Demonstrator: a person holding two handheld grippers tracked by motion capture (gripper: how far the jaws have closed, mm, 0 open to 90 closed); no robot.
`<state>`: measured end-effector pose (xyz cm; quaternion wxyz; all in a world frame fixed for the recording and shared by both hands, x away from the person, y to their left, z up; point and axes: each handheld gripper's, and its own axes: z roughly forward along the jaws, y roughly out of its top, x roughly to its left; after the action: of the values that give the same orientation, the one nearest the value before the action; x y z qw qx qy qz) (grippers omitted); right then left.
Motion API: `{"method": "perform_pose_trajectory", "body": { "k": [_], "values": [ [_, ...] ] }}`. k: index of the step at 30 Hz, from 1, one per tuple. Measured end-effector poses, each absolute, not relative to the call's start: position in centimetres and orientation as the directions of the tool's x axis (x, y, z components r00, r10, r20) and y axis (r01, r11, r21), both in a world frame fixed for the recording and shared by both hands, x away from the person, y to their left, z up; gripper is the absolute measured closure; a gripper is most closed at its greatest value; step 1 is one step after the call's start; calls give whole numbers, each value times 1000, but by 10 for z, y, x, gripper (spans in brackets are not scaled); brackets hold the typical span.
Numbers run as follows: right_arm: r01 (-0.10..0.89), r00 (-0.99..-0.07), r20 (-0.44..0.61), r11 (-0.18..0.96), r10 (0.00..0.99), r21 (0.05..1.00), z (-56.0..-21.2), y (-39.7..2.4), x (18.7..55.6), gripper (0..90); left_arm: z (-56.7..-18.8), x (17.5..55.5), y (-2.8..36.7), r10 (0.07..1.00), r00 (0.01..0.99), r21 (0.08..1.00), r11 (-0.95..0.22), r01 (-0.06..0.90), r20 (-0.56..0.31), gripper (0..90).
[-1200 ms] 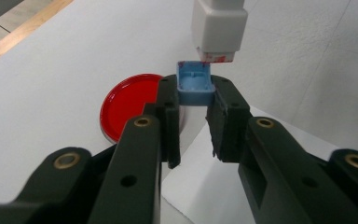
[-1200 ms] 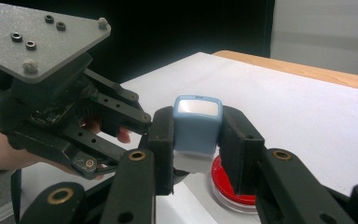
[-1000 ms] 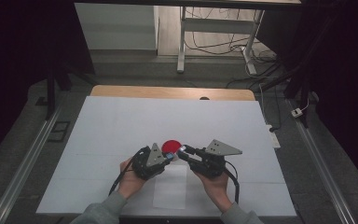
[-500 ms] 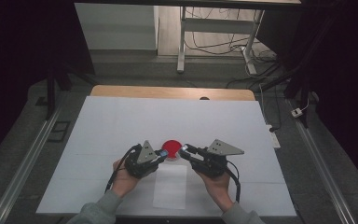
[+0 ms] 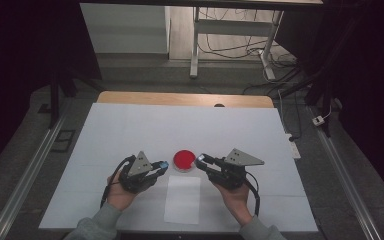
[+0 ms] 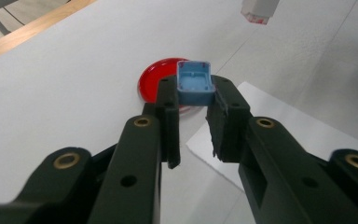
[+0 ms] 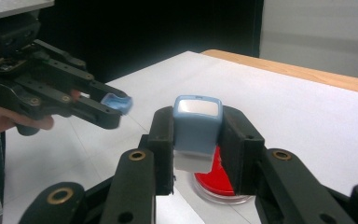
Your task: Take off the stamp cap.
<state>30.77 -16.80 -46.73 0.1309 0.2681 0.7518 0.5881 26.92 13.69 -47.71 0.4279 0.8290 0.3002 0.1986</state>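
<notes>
The left gripper [image 6: 196, 109] clamps a small blue plastic cap [image 6: 195, 83]; the right gripper [image 7: 198, 135] clamps the blue-and-white stamp body [image 7: 196, 123]. Uncapping looks done; next likely inking on the round red pad [image 5: 184, 160].

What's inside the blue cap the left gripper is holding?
The blue cap, pinched in the left gripper, faces the camera open side first: a hollow shell with small moulded ribs, nothing in it. Its outer face is turned away, unseen. Behind it lies the red disc.

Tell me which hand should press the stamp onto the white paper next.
Probably right: the right tool grips the stamp just above the red pad, beside the paper. The left tool holds only the blue cap.
</notes>
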Motion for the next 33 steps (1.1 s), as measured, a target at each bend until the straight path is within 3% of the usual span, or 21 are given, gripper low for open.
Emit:
{"method": "perform_pose_trajectory", "body": {
  "k": [14,33],
  "values": [
    [244,-817,105,175,567,954,-467,-174,309,663,-482,251,179,717,697,843,-381,381,9,744],
    [242,-810,105,165,576,956,-464,-181,311,663,-493,228,212,763,646,835,-347,427,-13,744]
  ]
}}
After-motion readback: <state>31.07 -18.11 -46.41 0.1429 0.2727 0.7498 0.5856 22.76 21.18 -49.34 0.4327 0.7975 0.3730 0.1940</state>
